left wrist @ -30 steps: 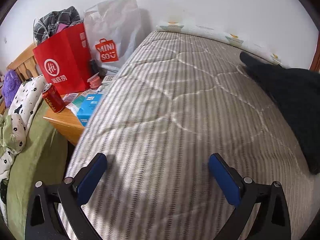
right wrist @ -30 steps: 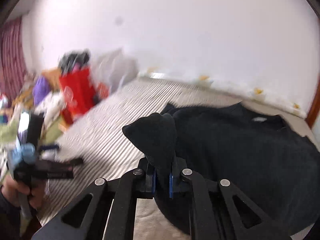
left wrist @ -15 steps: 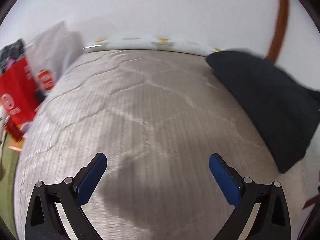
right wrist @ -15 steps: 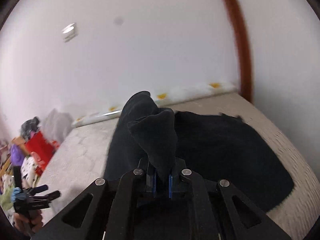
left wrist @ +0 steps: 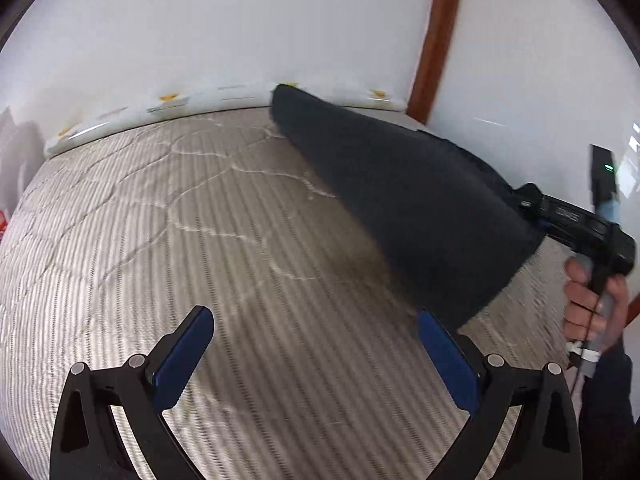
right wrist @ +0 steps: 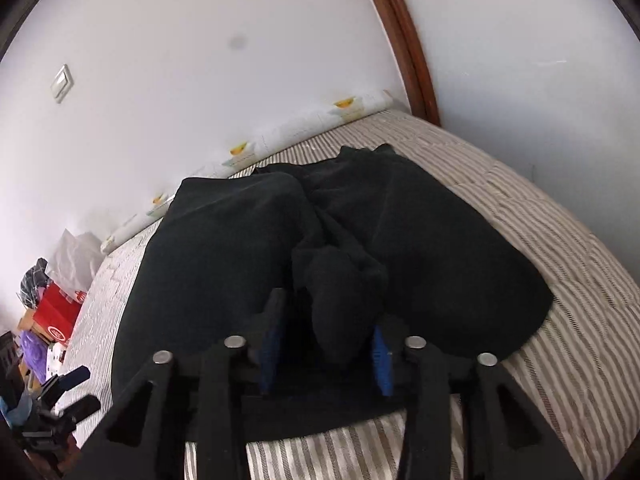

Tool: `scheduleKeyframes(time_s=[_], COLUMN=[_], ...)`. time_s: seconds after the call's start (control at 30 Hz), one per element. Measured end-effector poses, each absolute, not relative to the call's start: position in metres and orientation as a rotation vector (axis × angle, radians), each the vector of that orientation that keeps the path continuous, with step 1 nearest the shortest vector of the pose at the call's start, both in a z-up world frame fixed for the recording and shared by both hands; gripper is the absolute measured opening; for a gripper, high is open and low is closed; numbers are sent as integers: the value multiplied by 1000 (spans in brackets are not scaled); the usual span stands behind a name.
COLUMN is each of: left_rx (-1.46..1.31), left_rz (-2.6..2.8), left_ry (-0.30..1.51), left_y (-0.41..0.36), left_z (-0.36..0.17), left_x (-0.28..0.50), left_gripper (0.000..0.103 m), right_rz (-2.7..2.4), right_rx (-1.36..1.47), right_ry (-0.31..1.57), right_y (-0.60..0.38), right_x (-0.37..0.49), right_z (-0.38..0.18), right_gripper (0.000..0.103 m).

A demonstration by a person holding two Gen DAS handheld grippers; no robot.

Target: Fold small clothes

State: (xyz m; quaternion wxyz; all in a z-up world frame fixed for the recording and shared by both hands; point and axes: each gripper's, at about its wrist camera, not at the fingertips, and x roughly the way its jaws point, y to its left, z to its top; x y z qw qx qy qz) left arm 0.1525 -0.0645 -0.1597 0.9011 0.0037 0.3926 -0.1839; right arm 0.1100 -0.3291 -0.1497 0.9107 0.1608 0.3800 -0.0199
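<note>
The red bag point(right wrist: 56, 316) carries a round white logo, too small to read. Nothing else bears legible text

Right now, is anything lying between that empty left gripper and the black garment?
Nothing visible does. The left gripper is open over bare striped mattress, and the black garment hangs just beyond its right-hand jaw, partly lifted by the right gripper. Only open mattress lies between them.

Both black-framed — the left hand-held gripper point(left wrist: 316, 354) and right hand-held gripper point(right wrist: 324, 354) — carry blue pads, silver screws.
</note>
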Motion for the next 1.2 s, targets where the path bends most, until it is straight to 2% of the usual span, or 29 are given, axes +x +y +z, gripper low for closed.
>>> scheduleKeyframes(time_s=[0.1, 0.13, 0.17, 0.27, 0.6, 0.8, 0.9, 1.03, 1.1, 1.17, 1.2], left_rx=[-20, -27, -29, -18, 58, 60, 78, 47, 48, 41, 38], left_rz=[-429, -448, -464, -504, -551, -555, -542, -563, -567, -578, -588], left_ry=[816, 812, 808, 793, 806, 825, 828, 850, 841, 847, 852], left_y=[-74, -75, -78, -86, -148, -164, -171, -175, -178, -182, -183], left_z=[-157, -156, -157, -156, -169, -177, -180, -183, -184, -185, -185], left_x=[150, 148, 147, 143, 159, 171, 173, 178, 177, 176, 176], left_gripper=[103, 103, 103, 103, 102, 97, 90, 72, 67, 48, 43], right_rz=[-51, -57, -60, -49, -119, -190, -198, -279, -281, -275, -269], right_rx=[370, 354, 334, 264, 199, 217, 198, 172, 170, 196, 212], right_ry=[808, 809, 807, 789, 574, 661, 694, 692, 720, 741, 757], right_y=[-333, -332, -330, -324, -367, -409, -411, -415, -418, -421, -422], right_x=[126, 133, 136, 142, 107, 99, 96, 89, 90, 92, 96], right_z=[-155, -156, -156, -150, -99, -130, -142, -141, -144, -149, -152], right_gripper=[40, 34, 22, 15, 13, 14, 18, 50, 54, 55, 55])
